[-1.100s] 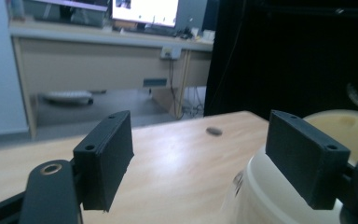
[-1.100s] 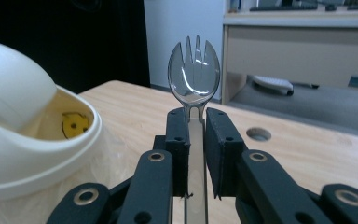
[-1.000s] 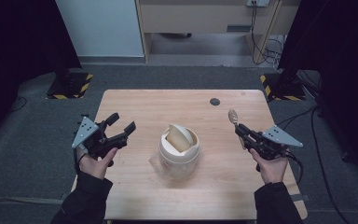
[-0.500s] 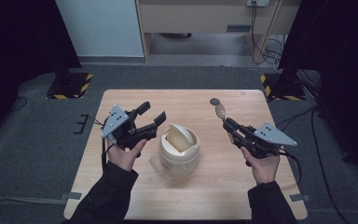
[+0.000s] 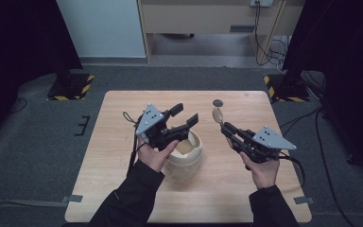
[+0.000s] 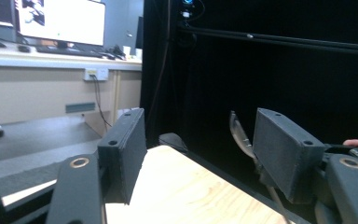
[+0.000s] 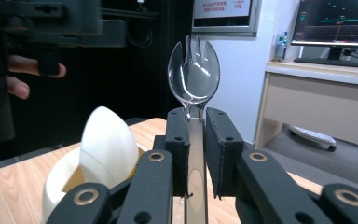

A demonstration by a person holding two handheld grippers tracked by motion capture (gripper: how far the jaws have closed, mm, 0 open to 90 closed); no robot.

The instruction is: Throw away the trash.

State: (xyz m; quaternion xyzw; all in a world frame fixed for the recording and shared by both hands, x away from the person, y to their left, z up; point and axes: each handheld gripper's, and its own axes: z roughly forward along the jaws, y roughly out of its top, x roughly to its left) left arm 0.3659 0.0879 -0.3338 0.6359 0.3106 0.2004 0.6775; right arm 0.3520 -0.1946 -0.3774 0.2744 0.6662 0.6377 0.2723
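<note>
The right gripper (image 5: 223,126) is clamped on a spork (image 7: 194,74), whose handle is hidden between its pads. The left gripper (image 5: 185,115), jaws apart with nothing between and just closing somewhat, hangs over the cream container (image 5: 188,158), partly covering it.

- A wall sign (image 7: 221,10) hangs at twelve o'clock in the right gripper view. It has a red band with pale characters too small to read, and the number "119" stands at the band's right end.
- A monitor (image 7: 338,23) at two o'clock in the same view shows coloured lines and small figures on a dark screen; none can be read.
- A screen (image 6: 58,21) at eleven o'clock in the left gripper view shows a bright window with no legible text.
- Nothing readable stands on the table (image 5: 123,142) or on the things it carries.
</note>
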